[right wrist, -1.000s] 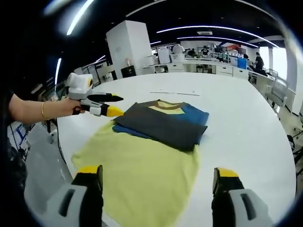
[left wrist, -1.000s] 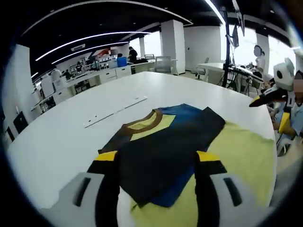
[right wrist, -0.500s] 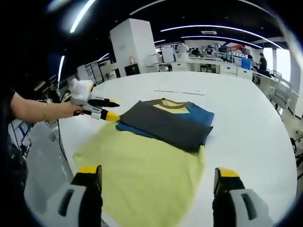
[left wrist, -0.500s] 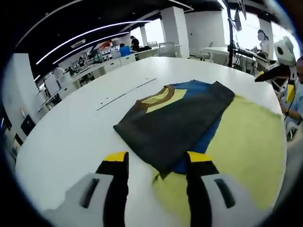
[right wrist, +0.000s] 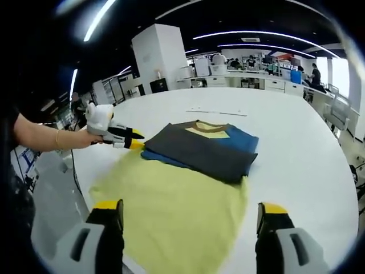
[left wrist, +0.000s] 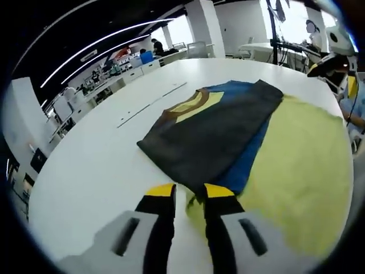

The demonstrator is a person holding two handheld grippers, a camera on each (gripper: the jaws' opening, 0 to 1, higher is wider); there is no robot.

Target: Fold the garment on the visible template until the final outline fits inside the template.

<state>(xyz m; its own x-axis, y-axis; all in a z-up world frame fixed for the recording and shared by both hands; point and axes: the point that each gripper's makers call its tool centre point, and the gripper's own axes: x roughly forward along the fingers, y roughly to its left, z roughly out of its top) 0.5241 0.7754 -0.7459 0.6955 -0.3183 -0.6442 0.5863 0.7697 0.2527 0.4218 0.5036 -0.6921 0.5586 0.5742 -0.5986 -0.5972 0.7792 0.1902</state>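
A folded garment [left wrist: 211,131], dark grey over blue with a brown collar, lies on a yellow-green template sheet [left wrist: 296,165] on the white table. My left gripper [left wrist: 190,193] sits low at the garment's near corner. Its jaws are narrowed to a small gap around that corner and the sheet's edge. In the right gripper view the left gripper [right wrist: 134,140] touches the garment [right wrist: 199,148] at its left corner, held by a hand. My right gripper [right wrist: 190,210] hangs wide open over the near part of the sheet [right wrist: 171,200], holding nothing. The right gripper [left wrist: 331,57] also appears at the far right of the left gripper view.
A thin white strip [left wrist: 151,105] lies on the table [left wrist: 85,171] beyond the garment, also in the right gripper view [right wrist: 217,112]. The round table's edge runs close to the sheet on the near side. Desks, chairs and people stand far behind.
My left gripper has drawn back from over the garment to its near corner, and its jaws have narrowed a lot. The right gripper has stayed wide open in place.
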